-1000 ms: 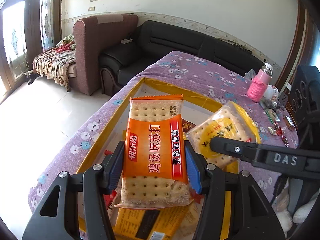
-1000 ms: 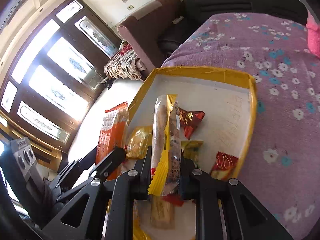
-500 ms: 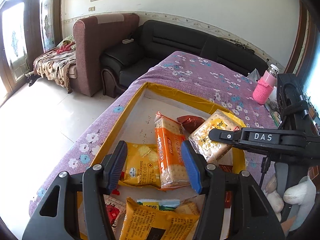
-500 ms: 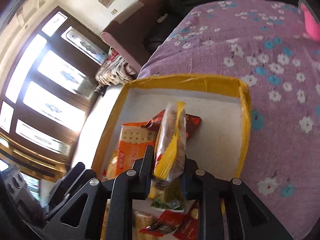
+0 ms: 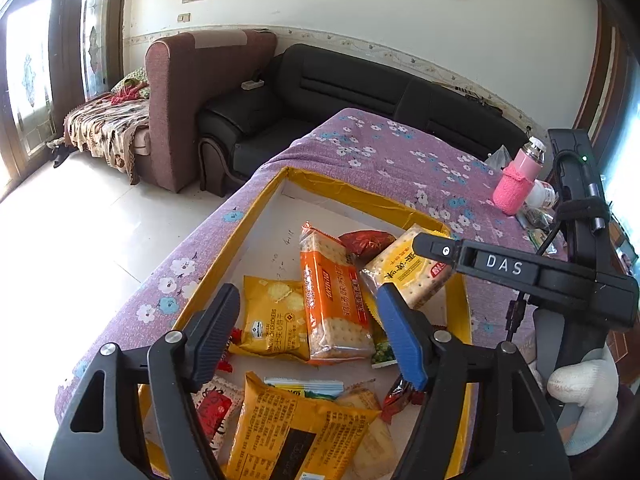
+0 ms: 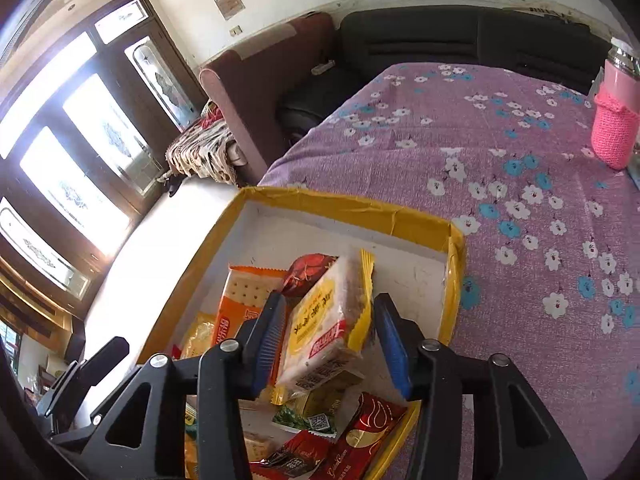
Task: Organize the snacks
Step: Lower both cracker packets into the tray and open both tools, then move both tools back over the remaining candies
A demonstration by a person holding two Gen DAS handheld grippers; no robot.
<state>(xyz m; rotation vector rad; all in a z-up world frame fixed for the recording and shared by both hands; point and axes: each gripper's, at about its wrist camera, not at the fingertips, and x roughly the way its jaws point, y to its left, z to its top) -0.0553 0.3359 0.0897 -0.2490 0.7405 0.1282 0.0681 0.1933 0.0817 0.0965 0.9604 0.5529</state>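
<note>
A yellow-rimmed box [image 5: 352, 194] on the purple flowered cloth holds several snack packets. An orange cracker pack [image 5: 334, 300] lies in it beside a yellow sandwich-cracker pack [image 5: 274, 320]. My left gripper [image 5: 308, 332] is open and empty above them. My right gripper [image 6: 328, 340] is open, its jaws apart around a yellow cracker pack [image 6: 324, 328] that leans on other snacks and touches neither pad. That pack [image 5: 408, 272] and the right gripper's finger [image 5: 480, 264] show in the left wrist view. The box [image 6: 352, 204] and orange pack [image 6: 240, 300] show in the right wrist view.
A pink bottle [image 5: 518, 180] stands at the table's far right, also in the right wrist view [image 6: 618, 120]. A black sofa [image 5: 340, 96] and a maroon armchair [image 5: 188, 96] stand beyond the table. Red wrappers [image 6: 352, 436] and a large yellow bag [image 5: 296, 432] lie at the box's near end.
My left gripper let go of the orange cracker pack, which now lies in the box, and pulled back. My right gripper opened and released the yellow pack into the box.
</note>
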